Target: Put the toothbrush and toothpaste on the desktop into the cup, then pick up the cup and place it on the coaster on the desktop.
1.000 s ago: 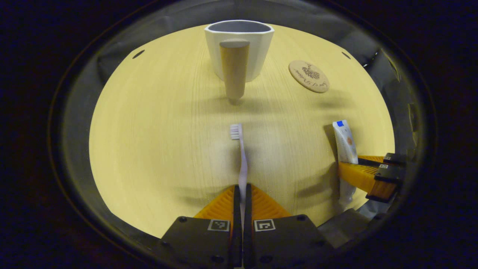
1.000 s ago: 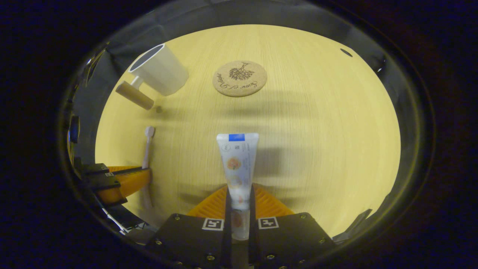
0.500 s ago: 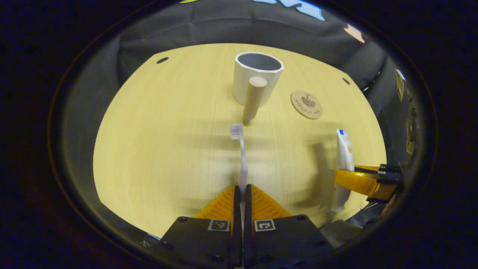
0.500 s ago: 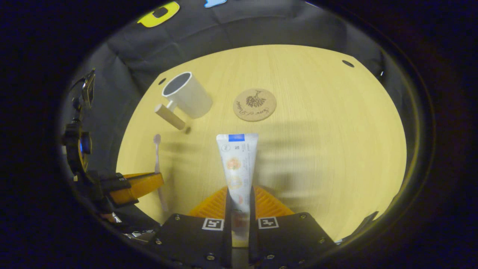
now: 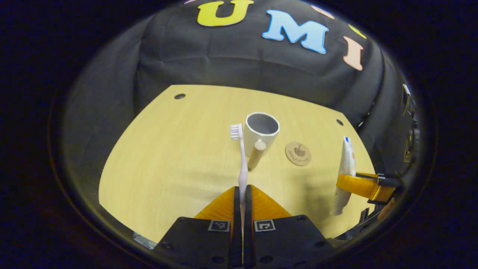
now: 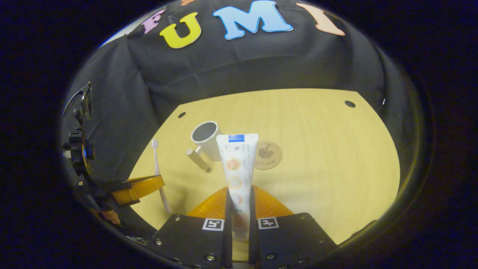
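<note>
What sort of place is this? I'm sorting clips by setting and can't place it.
Most likely a staged recording booth, not a real bathroom: a bare wooden desktop backed by black cloth, with just a cup, a coaster, and a toothbrush and toothpaste held in handheld grippers.

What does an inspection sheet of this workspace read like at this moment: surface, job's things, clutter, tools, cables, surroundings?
Surface: light wooden desktop with small dark holes near its corners.
Job's things: white cup upright with a wooden handle, nothing seen inside; round cork coaster beside it, bare; toothbrush and toothpaste both held off the desktop.
Clutter: nothing seen.
Tools: left tool shut on the toothbrush, bristles away from the camera; right tool shut on the toothpaste at its cap end.
Cables: a thin cable by the device mounted at the left edge of the right gripper view.
Surroundings: black cloth booth wall.
</note>
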Available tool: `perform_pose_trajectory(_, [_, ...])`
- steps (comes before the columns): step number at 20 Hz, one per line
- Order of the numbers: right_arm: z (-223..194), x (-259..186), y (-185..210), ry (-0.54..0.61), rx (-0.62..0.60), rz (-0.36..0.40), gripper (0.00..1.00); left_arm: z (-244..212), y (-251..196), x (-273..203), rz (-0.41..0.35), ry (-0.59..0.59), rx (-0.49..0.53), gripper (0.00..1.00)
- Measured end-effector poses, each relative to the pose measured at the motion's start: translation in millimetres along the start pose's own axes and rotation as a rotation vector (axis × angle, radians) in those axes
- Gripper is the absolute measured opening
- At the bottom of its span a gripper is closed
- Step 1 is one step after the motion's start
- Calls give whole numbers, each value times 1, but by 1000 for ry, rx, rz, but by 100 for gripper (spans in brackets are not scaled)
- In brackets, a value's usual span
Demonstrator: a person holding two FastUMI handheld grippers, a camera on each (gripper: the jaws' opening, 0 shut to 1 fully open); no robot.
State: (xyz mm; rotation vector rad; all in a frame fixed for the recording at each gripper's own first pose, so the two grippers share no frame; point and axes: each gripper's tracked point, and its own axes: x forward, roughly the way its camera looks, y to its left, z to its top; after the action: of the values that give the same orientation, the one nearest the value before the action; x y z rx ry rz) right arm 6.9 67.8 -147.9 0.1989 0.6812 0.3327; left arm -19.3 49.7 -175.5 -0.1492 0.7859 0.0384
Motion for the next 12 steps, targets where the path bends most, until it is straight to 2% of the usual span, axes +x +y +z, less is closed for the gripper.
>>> perform_pose_trajectory(6, [41, 0, 11, -122, -26, 39, 18, 64, -15, -13, -50, -229, 30, 10])
perform_pose_trajectory(12, [70, 7, 0, -189, -11, 12, 18, 111, -19, -5, -91, -387, 50, 9])
